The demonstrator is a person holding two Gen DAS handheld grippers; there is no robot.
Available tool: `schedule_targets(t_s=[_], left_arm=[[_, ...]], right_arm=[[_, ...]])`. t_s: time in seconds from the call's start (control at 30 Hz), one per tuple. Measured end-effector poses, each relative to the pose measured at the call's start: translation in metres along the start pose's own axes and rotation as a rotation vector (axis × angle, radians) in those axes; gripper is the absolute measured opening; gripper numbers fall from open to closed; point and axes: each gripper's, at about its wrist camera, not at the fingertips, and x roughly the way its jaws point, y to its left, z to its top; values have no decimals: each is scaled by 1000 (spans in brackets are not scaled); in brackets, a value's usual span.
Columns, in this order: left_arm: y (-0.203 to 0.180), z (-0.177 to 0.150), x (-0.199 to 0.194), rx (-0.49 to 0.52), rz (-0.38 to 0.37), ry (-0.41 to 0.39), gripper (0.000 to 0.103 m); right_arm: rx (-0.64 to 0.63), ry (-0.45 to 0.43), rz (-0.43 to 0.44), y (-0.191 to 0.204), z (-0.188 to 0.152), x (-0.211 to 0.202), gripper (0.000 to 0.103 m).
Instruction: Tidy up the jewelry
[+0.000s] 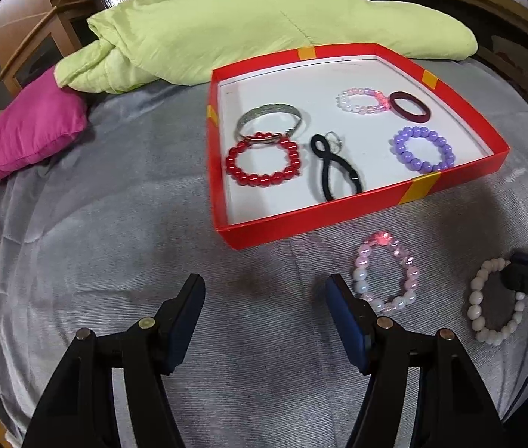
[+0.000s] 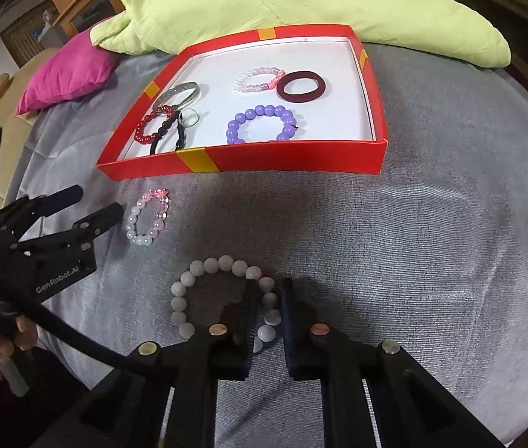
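One side of the white bead bracelet (image 2: 222, 295) sits clamped between the right tongs (image 2: 268, 298).

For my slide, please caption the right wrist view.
Right gripper closes on white bead bracelet before red tray.

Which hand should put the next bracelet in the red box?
Right. Its fingers are already closed around the white bead bracelet, so it only needs lifting into the red box. The left gripper is open and empty beside the pink bracelet.

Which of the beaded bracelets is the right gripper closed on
The white bead bracelet on the grey cover; the right gripper pinches its beads. The pink-and-white bracelet beside it lies free.
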Motion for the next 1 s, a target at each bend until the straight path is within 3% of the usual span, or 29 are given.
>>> schedule_targets(t_s=[0.43,0.73,1.0], left_arm=[[1,7,17,-69,-129,30,73],[-2,8,11,-58,-116,16,73],[-13,11,1,-49,-220,-18,73]], right_arm=[[-126,-9,-21,10,-5,-1,16],[16,-48,-79,-16,4,-7,12],[42,-37,-86,-17,5,-5,12]])
